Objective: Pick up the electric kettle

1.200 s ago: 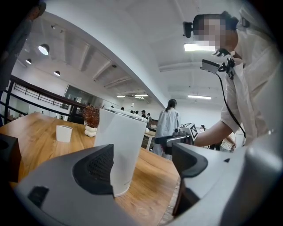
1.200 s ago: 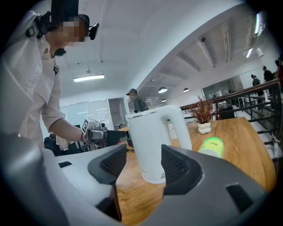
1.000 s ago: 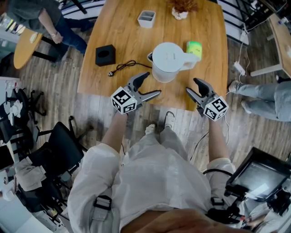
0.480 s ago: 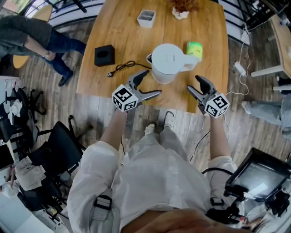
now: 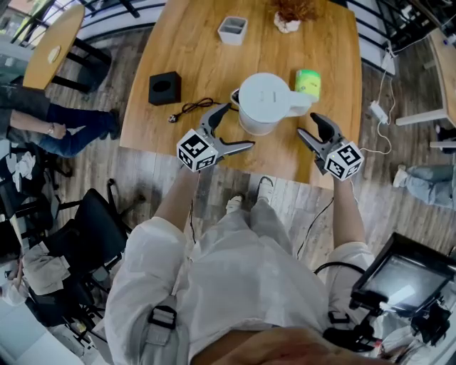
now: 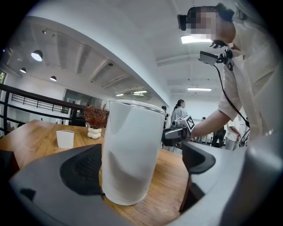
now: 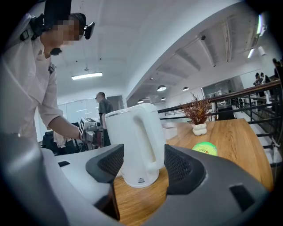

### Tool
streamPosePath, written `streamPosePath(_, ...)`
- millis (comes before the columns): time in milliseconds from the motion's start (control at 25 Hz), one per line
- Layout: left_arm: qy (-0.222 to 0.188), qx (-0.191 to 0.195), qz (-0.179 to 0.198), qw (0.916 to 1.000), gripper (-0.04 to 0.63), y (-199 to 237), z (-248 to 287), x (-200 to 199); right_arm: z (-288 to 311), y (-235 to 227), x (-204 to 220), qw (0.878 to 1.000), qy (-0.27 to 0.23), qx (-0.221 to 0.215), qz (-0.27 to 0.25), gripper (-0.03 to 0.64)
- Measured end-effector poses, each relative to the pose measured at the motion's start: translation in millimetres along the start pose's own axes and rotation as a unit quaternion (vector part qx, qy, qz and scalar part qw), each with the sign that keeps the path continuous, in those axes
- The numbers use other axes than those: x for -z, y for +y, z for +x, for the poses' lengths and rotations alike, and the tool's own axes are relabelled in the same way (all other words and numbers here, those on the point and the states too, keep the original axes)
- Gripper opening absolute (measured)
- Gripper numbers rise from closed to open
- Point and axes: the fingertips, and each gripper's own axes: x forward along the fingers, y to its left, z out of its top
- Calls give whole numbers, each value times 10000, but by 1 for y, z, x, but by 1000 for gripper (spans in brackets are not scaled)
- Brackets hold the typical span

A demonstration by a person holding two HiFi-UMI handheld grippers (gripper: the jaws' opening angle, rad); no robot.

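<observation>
Where you stand: bottom of the head view, at the lower edge of the wooden table (image 5: 199, 57), one gripper in each hand.
Electric kettle (image 5: 265, 102): white, upright, lid on; centre of the head view, on the table near its lower edge, handle pointing to the right of the frame.
Your left gripper (image 5: 239, 127): jaws wide apart, just been opening; kettle body (image 6: 130, 154) stands between them in the left gripper view, close to the left pad, not clamped.
Your right gripper (image 5: 306, 124): jaws wide apart, just been opening; kettle handle (image 7: 149, 132) lies ahead, framed between the pads, not gripped.
Black box (image 5: 164, 88): left of the kettle, well apart, round recess on top.
Cord with plug (image 5: 191, 107): black, between box and kettle, near your left gripper's upper jaw.
Green object (image 5: 308, 80): rounded, just beyond the kettle handle.
Grey container (image 5: 232, 30): rectangular, top centre of the table.
Dried plant in white pot (image 5: 288, 14): top edge of the frame.
Bystander (image 5: 57, 132): left edge, beside the table.
</observation>
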Motion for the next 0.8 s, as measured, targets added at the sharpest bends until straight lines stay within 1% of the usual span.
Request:
streamPosePath(160,-21,22,39,10000,561,5,8,-1,5,-8,-6,9998,31,-66,-157,268)
streamPosePath(280,59,77,112,9999,565,6,15,2,11,-13,-10,9996,37,-115,-263,268)
streamPosePath(560,22,19,239,9997,581,17,26,0,22,-23,-12,9985,136,-305,-428,268)
streamPosePath(720,52,134,410,9991,583,20,32,-3,28,-25,-14,9974,238,-429,-533,268)
streamPosePath(800,-13,232,468,9986,583,19,35,-5,32,-25,-14,9965,269,-502,-617,268)
